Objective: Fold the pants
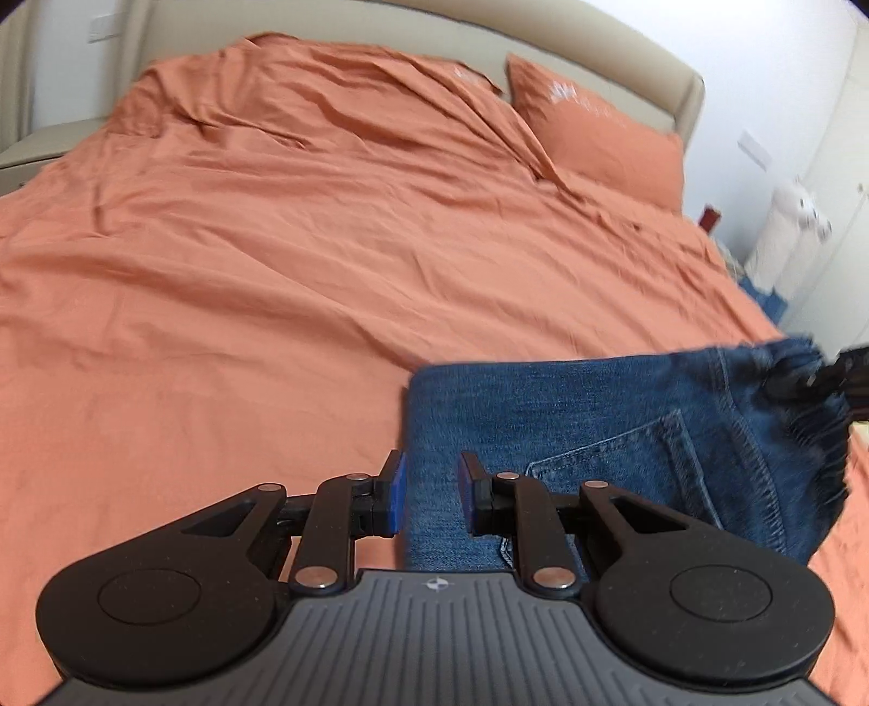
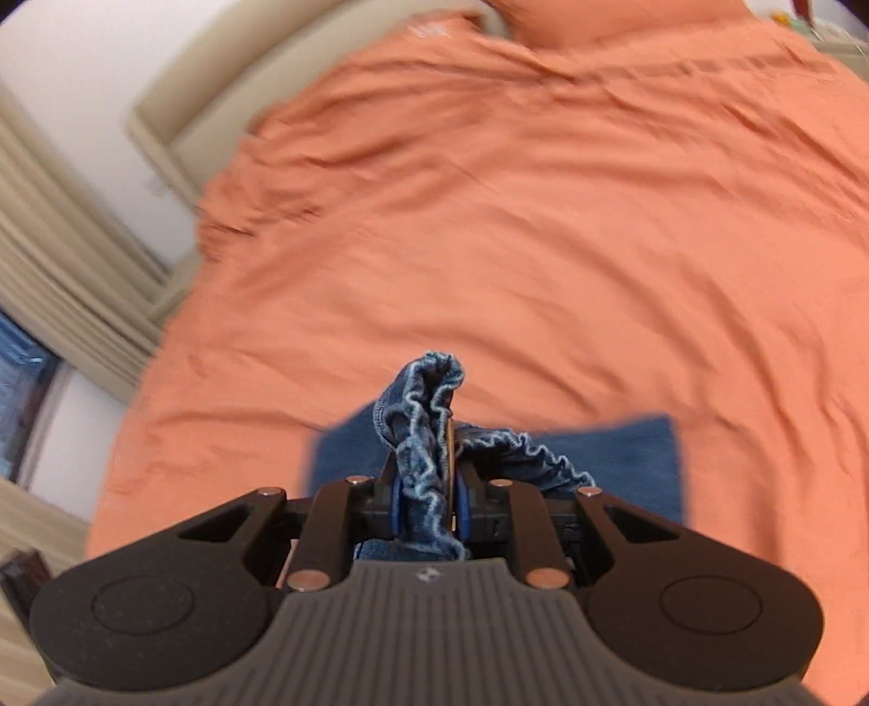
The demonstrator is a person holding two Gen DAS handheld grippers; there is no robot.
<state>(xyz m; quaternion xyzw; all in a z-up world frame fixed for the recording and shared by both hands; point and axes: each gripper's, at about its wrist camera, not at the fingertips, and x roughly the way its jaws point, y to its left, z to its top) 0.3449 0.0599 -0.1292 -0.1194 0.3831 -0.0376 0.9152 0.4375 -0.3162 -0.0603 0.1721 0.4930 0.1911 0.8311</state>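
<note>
Blue denim pants (image 1: 608, 429) lie folded on the orange bed sheet (image 1: 271, 260), back pocket up. My left gripper (image 1: 432, 489) is open, its blue pads straddling the left edge of the pants, holding nothing. My right gripper (image 2: 429, 505) is shut on the gathered elastic waistband of the pants (image 2: 429, 429) and lifts it above the folded denim (image 2: 624, 451). In the left wrist view the right gripper's black tip (image 1: 831, 374) shows at the far right, gripping the waistband.
An orange pillow (image 1: 603, 136) lies at the head of the bed by a beige headboard (image 1: 380, 32). White rolls (image 1: 787, 228) stand by the wall past the bed's right edge. Beige curtains (image 2: 49, 255) hang left of the bed.
</note>
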